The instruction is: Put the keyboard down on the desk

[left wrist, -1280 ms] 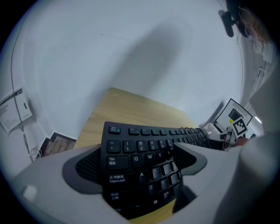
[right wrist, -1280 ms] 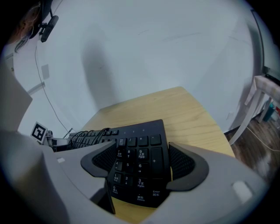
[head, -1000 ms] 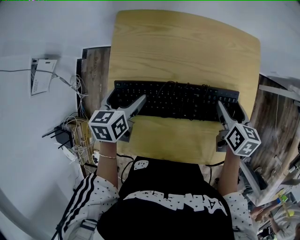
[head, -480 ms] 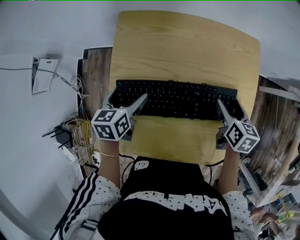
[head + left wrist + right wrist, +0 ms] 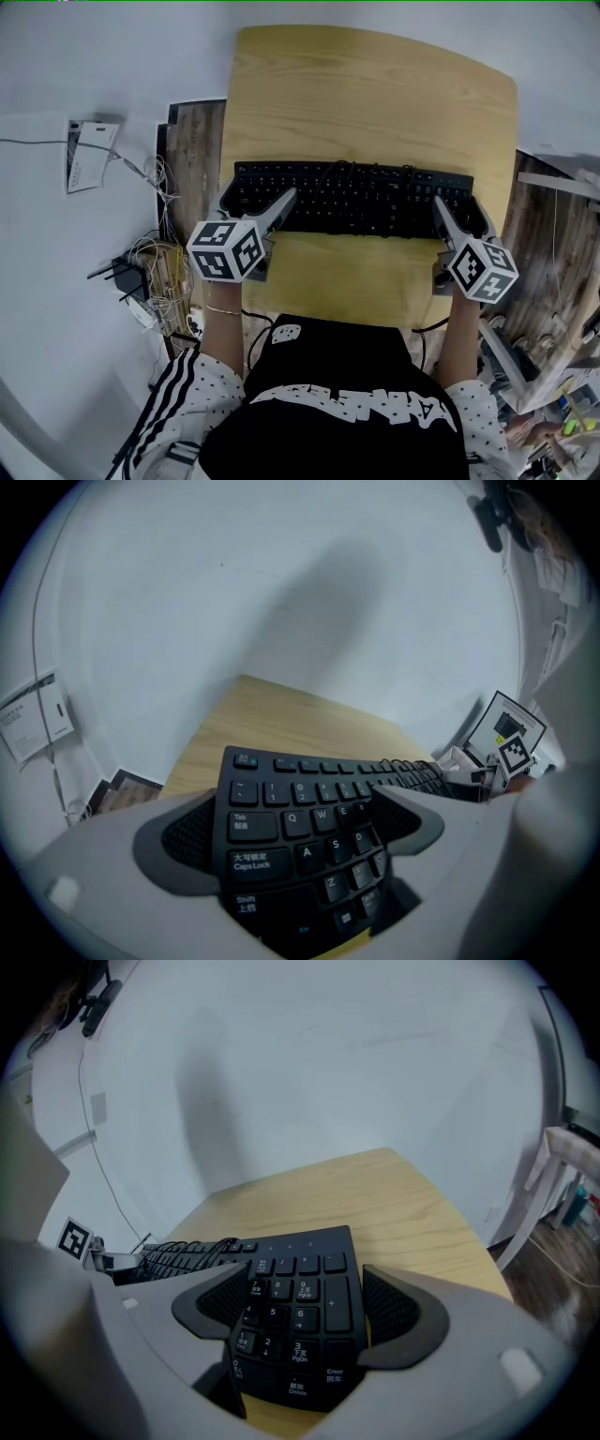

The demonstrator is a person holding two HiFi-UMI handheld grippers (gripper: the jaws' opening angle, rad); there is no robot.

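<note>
A black keyboard (image 5: pixel 356 199) stretches across the near half of the pale wooden desk (image 5: pixel 375 94), with its cable (image 5: pixel 375 172) coiled on top of the keys. My left gripper (image 5: pixel 253 199) is shut on its left end, the jaws against the front and back edges by the Caps Lock key (image 5: pixel 251 862). My right gripper (image 5: pixel 461 208) is shut on the number-pad end (image 5: pixel 300 1312) in the same way. Whether the keyboard rests on the desk or hangs just above it cannot be told. In the gripper views the left gripper (image 5: pixel 295 803) and right gripper (image 5: pixel 300 1279) each frame the keys.
Left of the desk lie tangled cables and a power strip (image 5: pixel 150 272) on the floor, and a paper sheet (image 5: pixel 89 155). A pale rack (image 5: pixel 562 1176) stands to the right over wood flooring. The person's black shirt (image 5: pixel 347 394) fills the near edge. The desk's far half is bare wood.
Both grippers and the keyboard have drifted very slightly; the left gripper's cube sits a little further right. The grips are unchanged.
</note>
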